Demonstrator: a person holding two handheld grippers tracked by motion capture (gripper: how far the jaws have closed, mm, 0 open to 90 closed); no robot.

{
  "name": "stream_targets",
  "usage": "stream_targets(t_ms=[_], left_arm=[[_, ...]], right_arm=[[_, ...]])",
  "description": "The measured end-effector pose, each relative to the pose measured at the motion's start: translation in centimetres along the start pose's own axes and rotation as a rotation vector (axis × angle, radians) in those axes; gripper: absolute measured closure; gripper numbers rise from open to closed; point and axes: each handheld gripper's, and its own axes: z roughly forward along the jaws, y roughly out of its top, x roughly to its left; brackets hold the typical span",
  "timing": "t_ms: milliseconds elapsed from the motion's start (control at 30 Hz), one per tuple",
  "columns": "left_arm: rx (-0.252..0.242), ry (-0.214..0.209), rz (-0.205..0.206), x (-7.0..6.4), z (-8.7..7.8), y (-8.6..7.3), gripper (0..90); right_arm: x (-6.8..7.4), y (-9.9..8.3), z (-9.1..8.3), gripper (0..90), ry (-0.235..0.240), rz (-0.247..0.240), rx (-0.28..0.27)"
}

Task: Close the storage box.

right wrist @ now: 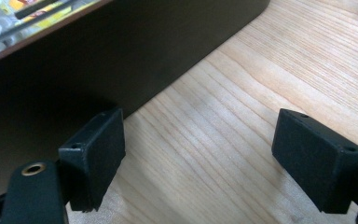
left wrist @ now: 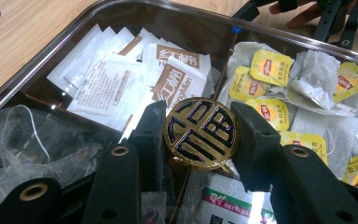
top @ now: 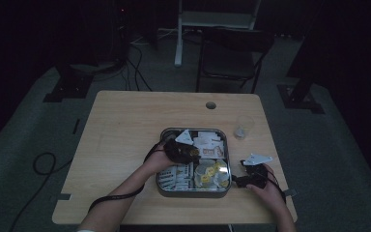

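Observation:
A dark square box (top: pixel 193 193) sits on the wooden table (top: pixel 125 130). It holds white sachets (left wrist: pixel 102 84) and yellow-tagged tea bags (left wrist: pixel 270 65). My left gripper (top: pixel 192 153) is over the box's middle. Its jaws (left wrist: pixel 201 116) are shut on a round gold-and-dark knob (left wrist: pixel 200 135) that seems to belong to a clear lid. My right gripper (top: pixel 239 180) rests at the box's right side near the front corner. In the right gripper view it (right wrist: pixel 200 154) stands open over bare wood, with the box's dark wall (right wrist: pixel 98 60) just beside its left finger.
A clear plastic cup (top: pixel 244 126) stands on the table to the right of the box's far corner. A cable hole (top: pixel 210 105) lies near the far edge. A folding chair (top: pixel 232 53) stands beyond the table, and cables trail over the floor at the left.

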Motion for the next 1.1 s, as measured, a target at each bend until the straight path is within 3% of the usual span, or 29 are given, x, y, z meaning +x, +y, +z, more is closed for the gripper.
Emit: stream_targets(t_ms=[133, 200, 400, 500, 533, 667, 767, 833, 1033, 1100], left_arm=[[0.000, -0.011, -0.016, 0.1, 0.0, 0.0, 58.6], [-0.017, -0.006, -0.052, 0.3, -0.2, 0.0, 48.4], [-0.033, 0.014, -0.073, 0.2, -0.7, 0.0, 36.6], [-0.073, 0.016, -0.112, 0.4, -1.1, -0.2, 28.0], [-0.083, 0.005, -0.123, 0.5, -1.3, -0.3, 20.3], [-0.107, 0.040, -0.141, 0.7, -2.0, -0.5, 10.0], [-0.135, 0.059, -0.152, 0.9, -2.4, -0.7, 8.8], [-0.134, 0.065, -0.165, 1.0, -2.5, -0.7, 0.4], [-0.158, 0.100, -0.177, 1.1, -2.9, -1.0, 0.4], [-0.161, 0.131, -0.179, 1.2, -3.0, -1.4, 0.4]], right_arm=[[0.0, 0.0, 0.0, 16.9, 0.000, 0.000, 0.000], [0.0, 0.0, 0.0, 16.9, 0.000, 0.000, 0.000], [0.0, 0.0, 0.0, 16.9, 0.000, 0.000, 0.000], [0.0, 0.0, 0.0, 16.9, 0.000, 0.000, 0.000], [0.0, 0.0, 0.0, 16.9, 0.000, 0.000, 0.000], [0.0, 0.0, 0.0, 16.9, 0.000, 0.000, 0.000], [0.0, 0.0, 0.0, 16.9, 0.000, 0.002, 0.001], [0.0, 0.0, 0.0, 16.9, 0.001, 0.002, 0.001], [0.0, 0.0, 0.0, 16.9, 0.000, 0.001, 0.001], [0.0, 0.0, 0.0, 16.9, 0.000, 0.000, 0.000]])
